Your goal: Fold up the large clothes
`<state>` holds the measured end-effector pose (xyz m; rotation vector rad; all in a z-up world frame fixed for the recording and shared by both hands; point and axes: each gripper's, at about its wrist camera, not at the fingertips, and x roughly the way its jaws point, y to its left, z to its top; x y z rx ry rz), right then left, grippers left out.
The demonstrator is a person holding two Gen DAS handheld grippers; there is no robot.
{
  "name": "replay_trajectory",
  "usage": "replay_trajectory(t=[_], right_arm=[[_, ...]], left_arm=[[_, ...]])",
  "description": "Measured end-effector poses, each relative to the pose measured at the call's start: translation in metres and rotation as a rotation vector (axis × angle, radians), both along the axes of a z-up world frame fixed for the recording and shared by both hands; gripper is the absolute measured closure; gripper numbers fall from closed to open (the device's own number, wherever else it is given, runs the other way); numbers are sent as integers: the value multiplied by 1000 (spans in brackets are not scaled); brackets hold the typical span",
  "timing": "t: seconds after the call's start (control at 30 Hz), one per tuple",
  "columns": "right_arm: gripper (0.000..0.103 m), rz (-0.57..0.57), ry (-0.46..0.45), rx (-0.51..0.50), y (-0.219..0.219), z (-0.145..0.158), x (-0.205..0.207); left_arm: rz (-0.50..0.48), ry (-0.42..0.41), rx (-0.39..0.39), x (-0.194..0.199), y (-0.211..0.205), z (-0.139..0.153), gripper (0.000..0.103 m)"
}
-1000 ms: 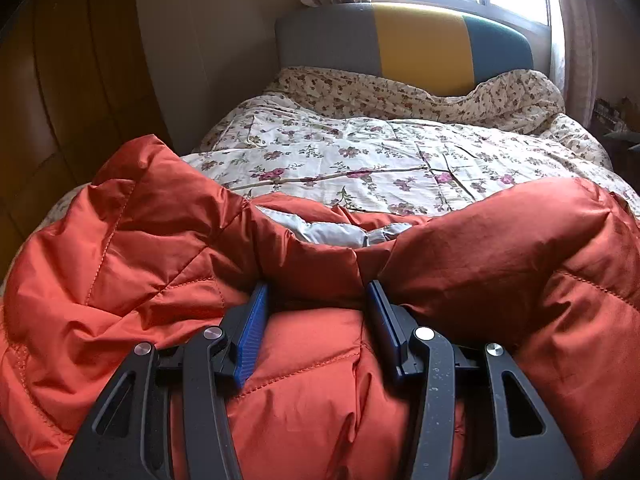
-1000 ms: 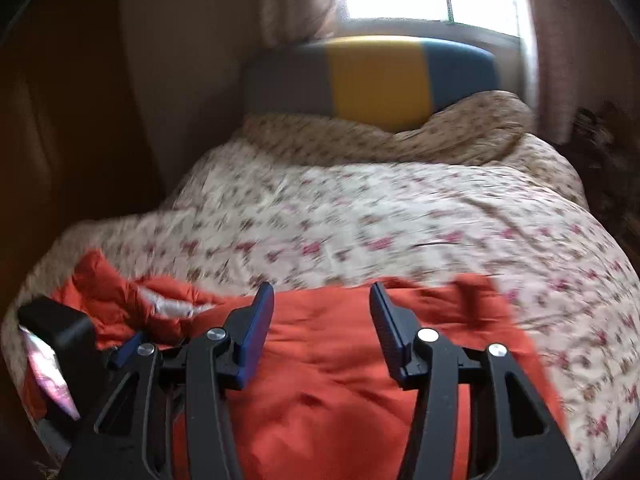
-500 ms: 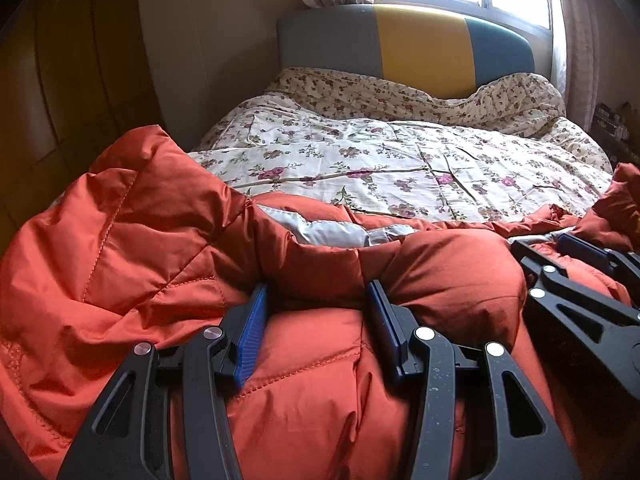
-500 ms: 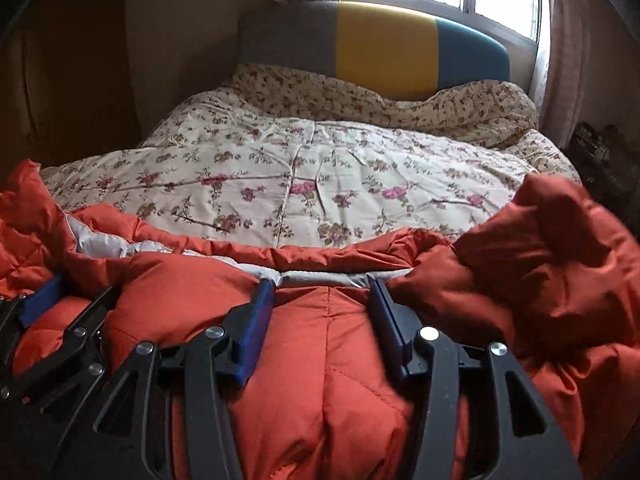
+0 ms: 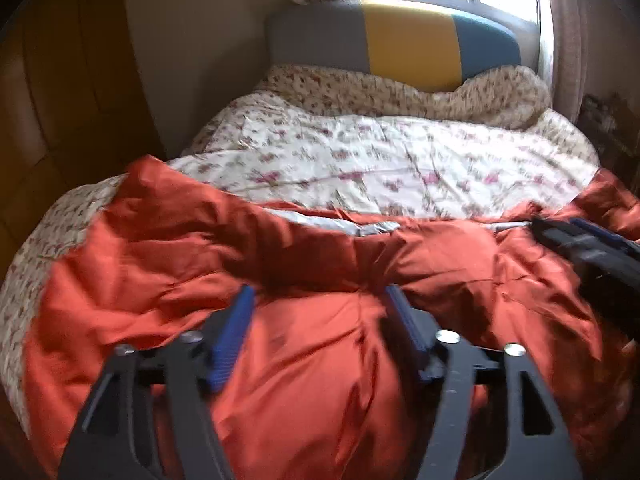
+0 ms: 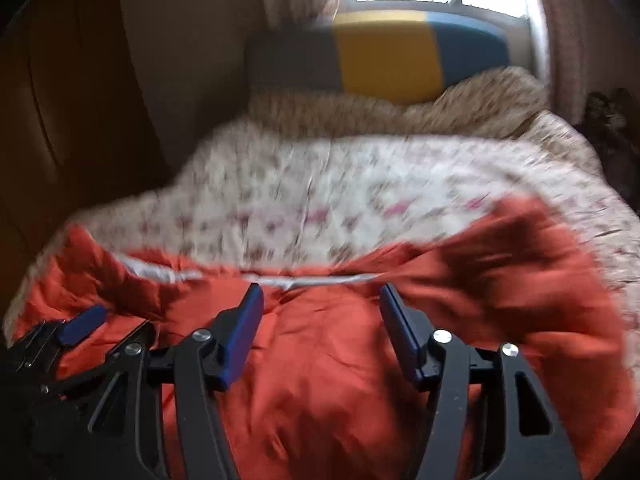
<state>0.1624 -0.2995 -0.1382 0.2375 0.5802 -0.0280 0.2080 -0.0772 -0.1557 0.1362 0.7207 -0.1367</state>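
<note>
So the big puffy orange quilted down jacket (image 5: 312, 352) is lying across the foot of the bed, on top of the cream floral-print duvet (image 5: 360, 160). That makes sense, since the bed is the only flat soft surface big enough to fold something this bulky. Its pale grey lining (image 5: 344, 226) peeks out along the far edge, where the top layer looks doubled over.

The left tongs (image 5: 318, 300) are opening right now. Puffy fabric sits between the blue pads, but they don't look pressed into it, so I'd call it a release. Same goes for the right tongs (image 6: 320, 300): spreading apart over the jacket, not pinching anything.

Both sit side by side over the near half, probably because each took one side of the fold. The grey, yellow and teal padded headboard (image 5: 400, 44) is well away at the far end.
</note>
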Motion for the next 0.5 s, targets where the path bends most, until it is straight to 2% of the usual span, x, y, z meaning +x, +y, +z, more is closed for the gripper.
replay_trajectory(t=[0.07,0.1,0.17,0.23,0.33,0.4,0.5], right_arm=[[42,-53,-5,-18,-22,5,-13],[42,-86,21,-30,-36,2,-15],[42,-119,56,-14,-54,-10,-16],[42,-112,120,7,-61,-28,-9],[41,-114,112,-64,-53,-40,-5],[41,-128,105,-88,-49,-46,-4],[41,-124,125,-85,-50,-46,-2]], left_arm=[[35,-62,0,-11,16,15,20],[73,-109,29,-15,26,23,19],[116,-135,76,-14,36,26,19],[160,-121,105,-4,44,20,19],[169,-33,140,15,43,-9,16],[165,-60,145,15,41,-18,16],[156,-41,130,17,41,-21,16]])
